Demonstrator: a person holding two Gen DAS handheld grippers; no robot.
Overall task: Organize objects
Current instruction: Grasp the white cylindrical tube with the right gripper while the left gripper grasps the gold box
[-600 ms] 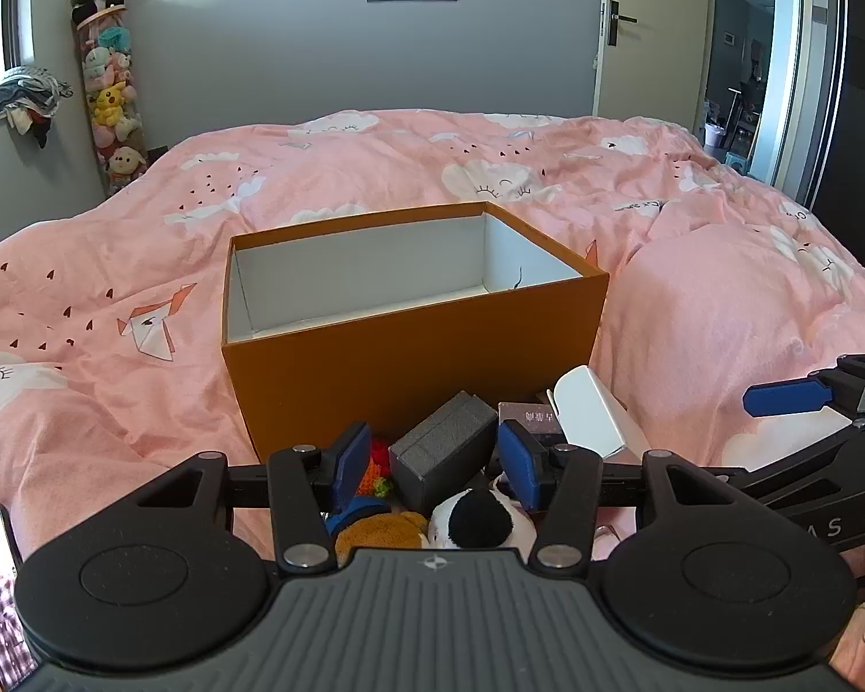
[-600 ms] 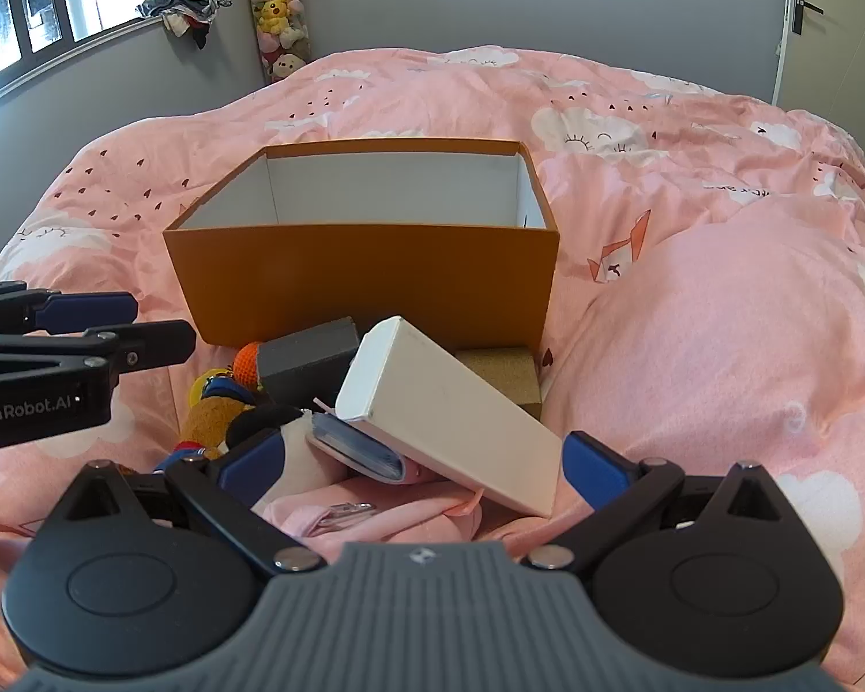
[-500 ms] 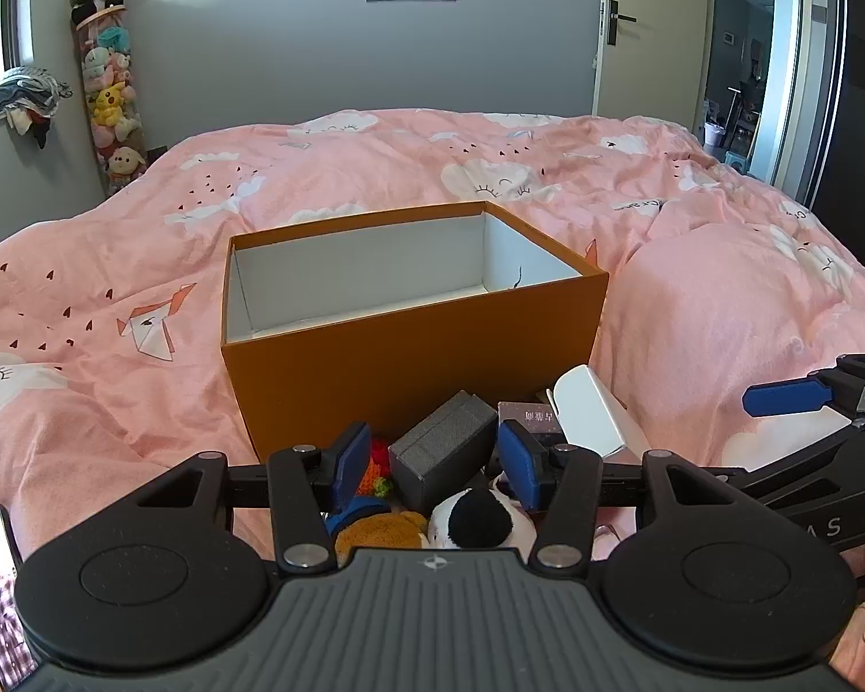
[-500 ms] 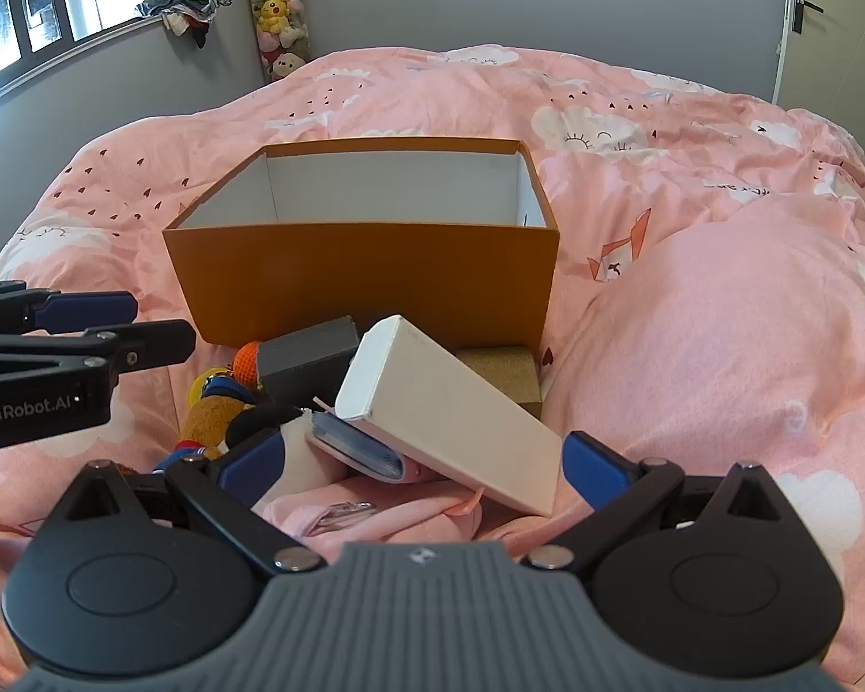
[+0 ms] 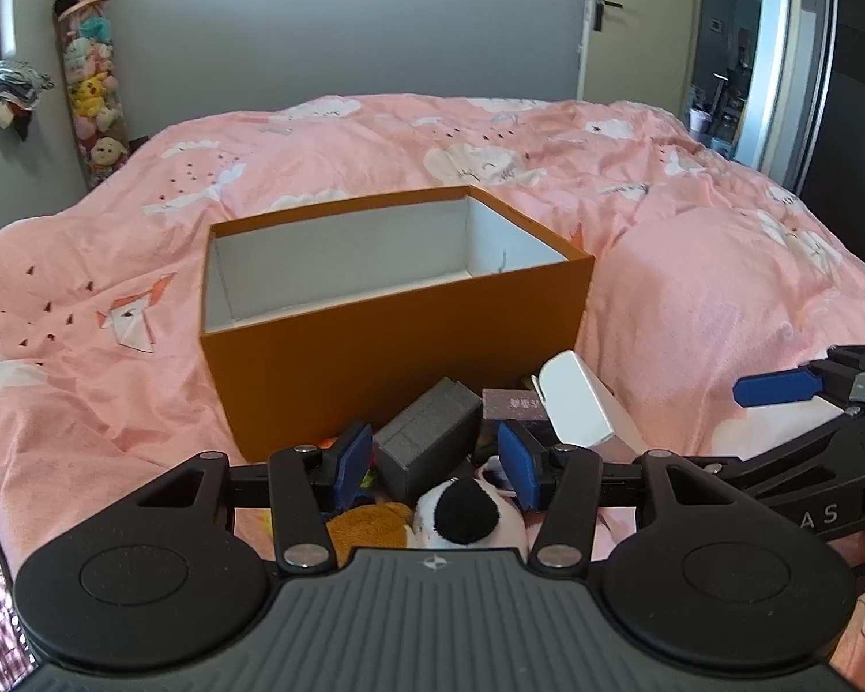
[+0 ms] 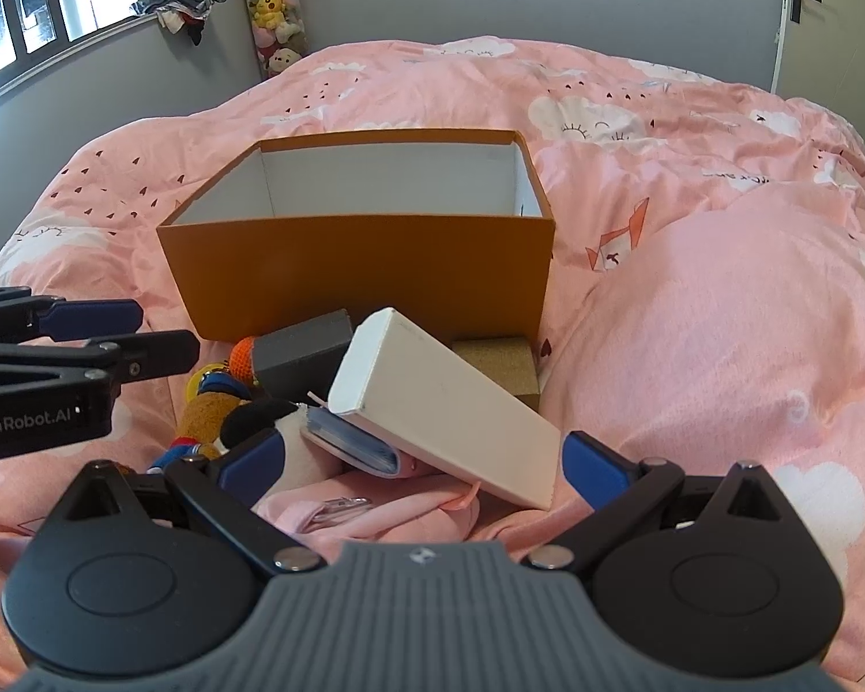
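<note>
Two grippers hang over the pile on the bed (image 6: pixel 721 300), and your right gripper (image 6: pixel 421 461) is the one lined up with the white box (image 6: pixel 450 409). Its fingers (image 6: pixel 597 461) stand wide apart and hold nothing. The white box lies just ahead of them, tilted, its low end between the pads and its high end raised toward the orange box (image 6: pixel 363 271). Its long axis runs from near right to far left, roughly along your reach, so the pads would close across its narrow width; that reads as the likely next grasp. Your left gripper (image 5: pixel 435 464) sits on the left side of the pile, fingers (image 5: pixel 354 461) also apart and empty, with the grey box (image 5: pixel 427 438) straight ahead between them and the panda toy (image 5: pixel 461 513) right under the body. From there the white box lies off to the right, past the right pad, so the left is the poorer choice for it. Beneath the white box a blue-edged wallet (image 6: pixel 352 444) and pink cloth (image 6: pixel 369 513) are touching it, and they may drag along as it rises. The orange box stands open just behind the pile, nothing visible inside it, which makes it the probable drop place.
</note>
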